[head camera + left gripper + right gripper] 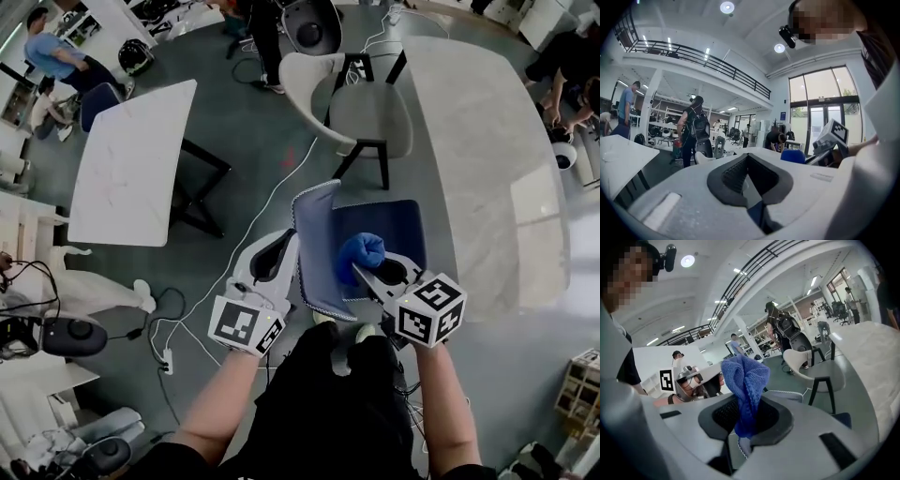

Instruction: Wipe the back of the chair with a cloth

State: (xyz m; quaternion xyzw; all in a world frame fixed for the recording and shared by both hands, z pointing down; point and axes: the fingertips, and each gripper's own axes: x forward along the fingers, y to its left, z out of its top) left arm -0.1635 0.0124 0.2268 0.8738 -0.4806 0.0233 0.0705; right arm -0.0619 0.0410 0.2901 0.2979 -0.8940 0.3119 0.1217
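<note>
Looking steeply down from the head view, we see a dark blue chair (323, 246) right in front of the person, its padded back nearest to us and its seat beyond.

The left tongs (281, 247) sit at the left edge of the chair's back. In the left gripper view the left tongs (750, 187) are drawn in to a narrow slit, and a strip of the chair's (757, 213) fabric shows pinched in it.

The right tongs (360, 272) are over the inner face of the chair's back, to the right of the left tongs. They are clamped on a bunched blue cloth (362, 252), which stands up out of their tips. In the right gripper view the cloth (745, 390) rises between the dark pads of the right tongs (746, 428), with the stitched top edge of the chair's back (783, 394) just behind it. In the head view we cannot tell whether the cloth touches the back.

Beyond the chair stands a pale chair (349, 94), tucked under a long pale tabletop (487, 150) that runs along the chair's right. Well to the chair's left is a white tabletop (131, 159) on a grey floor (253, 178).
</note>
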